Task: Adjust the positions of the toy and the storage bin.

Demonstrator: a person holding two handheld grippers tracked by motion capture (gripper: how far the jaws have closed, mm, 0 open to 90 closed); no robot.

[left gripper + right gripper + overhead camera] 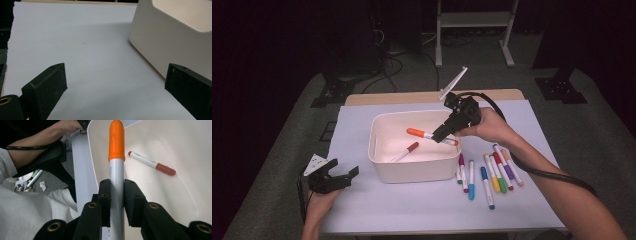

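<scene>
Over a white-covered table [377, 210], the right gripper [443, 134] holds an orange-capped marker [432, 136] above the open cream plastic bin [412, 170], its jaws closed on the marker's white barrel. In the right gripper view the two black pads press the barrel from either side, with the orange cap [116, 140] pointing away from the gripper over the bin's interior. The marker hangs in the air above the bin's right half, roughly level and pointing left.

On the bin floor lies a red-capped marker [404, 152], resting diagonally near the bin's near wall; it appears again in the right gripper view [151, 163], clear of the held marker.

On the table just right of the bin, a loose row of markers [489, 172] lies with caps of several colours, among them magenta, blue, yellow, green, red, purple and orange.

At the near left of the table, well apart from the bin, the left gripper [343, 174] rests low in the person's left hand [318, 202]. Its jaws stand wide apart with bare tabletop between them, and the left gripper view shows the bin's outer wall [165, 37] ahead to the right.
</scene>
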